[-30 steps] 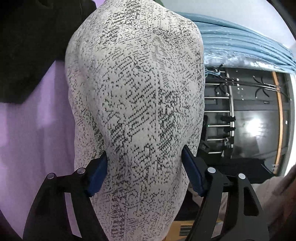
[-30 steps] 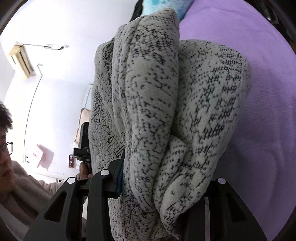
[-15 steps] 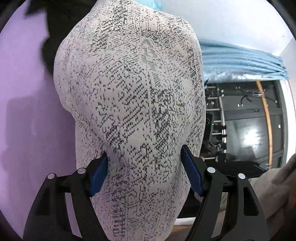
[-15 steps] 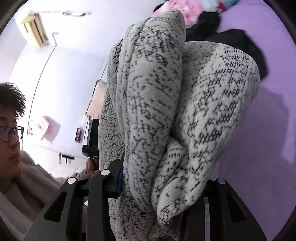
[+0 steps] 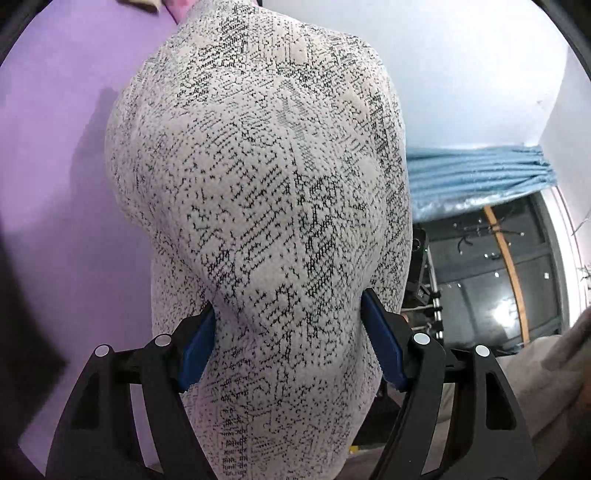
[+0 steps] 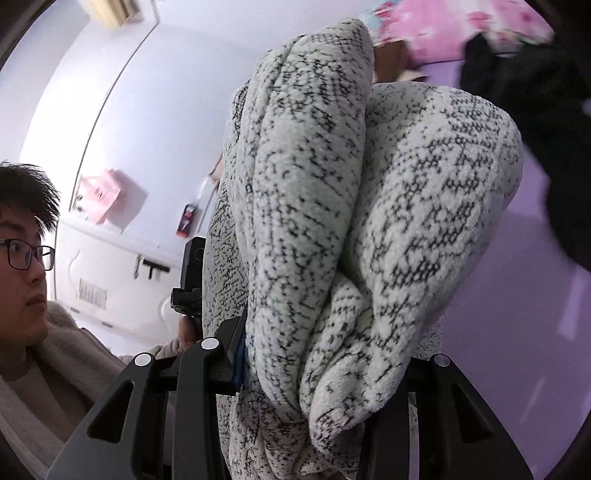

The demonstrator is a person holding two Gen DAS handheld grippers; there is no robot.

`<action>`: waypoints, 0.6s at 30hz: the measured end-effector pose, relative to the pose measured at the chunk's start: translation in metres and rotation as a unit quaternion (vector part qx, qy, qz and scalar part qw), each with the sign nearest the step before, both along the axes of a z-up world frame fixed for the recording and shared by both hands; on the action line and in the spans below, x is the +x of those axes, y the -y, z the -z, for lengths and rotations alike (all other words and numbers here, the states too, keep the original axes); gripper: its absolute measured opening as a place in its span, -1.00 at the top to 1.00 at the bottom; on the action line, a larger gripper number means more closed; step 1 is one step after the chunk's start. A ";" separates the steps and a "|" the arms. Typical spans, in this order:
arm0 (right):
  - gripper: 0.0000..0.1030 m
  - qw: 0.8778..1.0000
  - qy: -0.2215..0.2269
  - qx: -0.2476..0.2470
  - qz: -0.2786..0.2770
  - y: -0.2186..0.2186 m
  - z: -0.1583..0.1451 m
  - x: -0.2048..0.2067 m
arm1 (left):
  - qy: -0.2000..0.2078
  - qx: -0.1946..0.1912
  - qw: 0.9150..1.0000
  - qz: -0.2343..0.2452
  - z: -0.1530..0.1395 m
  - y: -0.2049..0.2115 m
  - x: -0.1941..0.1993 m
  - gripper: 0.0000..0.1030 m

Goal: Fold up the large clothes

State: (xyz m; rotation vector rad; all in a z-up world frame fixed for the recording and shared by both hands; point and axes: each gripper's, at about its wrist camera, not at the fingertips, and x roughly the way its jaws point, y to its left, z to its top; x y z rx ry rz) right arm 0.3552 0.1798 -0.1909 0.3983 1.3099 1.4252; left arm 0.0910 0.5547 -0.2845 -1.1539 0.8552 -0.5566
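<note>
A thick white knit garment with black speckled pattern (image 5: 266, 206) fills the left wrist view, bunched and held up off the purple bed cover (image 5: 55, 166). My left gripper (image 5: 288, 343) is shut on it, blue pads pressing both sides of the wad. In the right wrist view the same knit garment (image 6: 369, 221) shows as several folded layers. My right gripper (image 6: 328, 369) is shut on that bundle; its right finger is mostly hidden by cloth.
Purple bed cover (image 6: 517, 314) lies to the right, with a black garment (image 6: 546, 110) and pink patterned cloth (image 6: 461, 26) on it. The person (image 6: 29, 280) stands at left. A blue curtain (image 5: 480, 173) and dark window (image 5: 498, 277) are at right.
Both grippers have swung with the bundle still gripped: the bed and black garment slid across the views, and more wall and pink cloth came into sight. The grips are unchanged.
</note>
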 end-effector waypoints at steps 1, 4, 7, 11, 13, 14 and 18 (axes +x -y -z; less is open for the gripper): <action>0.29 1.000 0.001 0.002 -0.011 -0.022 -0.001 -0.006 | 0.000 0.002 1.000 -0.007 -0.002 -0.010 -0.007 -0.37; 0.29 0.999 0.000 0.007 -0.033 -0.061 -0.002 -0.016 | 0.000 0.011 0.999 -0.033 -0.008 -0.050 -0.039 -0.37; 0.29 0.999 -0.008 0.013 -0.044 -0.112 0.010 -0.016 | -0.001 0.014 0.998 -0.061 -0.009 -0.088 -0.071 -0.37; 0.29 0.996 -0.013 0.025 -0.080 -0.181 0.026 -0.031 | -0.010 0.024 0.994 -0.105 -0.009 -0.136 -0.110 -0.37; 0.29 0.995 -0.021 0.035 -0.096 -0.207 0.035 -0.036 | -0.012 0.030 0.992 -0.126 -0.011 -0.159 -0.133 -0.37; 0.29 0.993 -0.027 0.040 -0.106 -0.222 0.040 -0.039 | -0.013 0.033 0.991 -0.131 -0.012 -0.165 -0.141 -0.37; 0.29 0.989 -0.035 0.044 -0.138 -0.246 0.061 -0.032 | -0.027 0.037 0.986 -0.163 -0.004 -0.196 -0.181 -0.37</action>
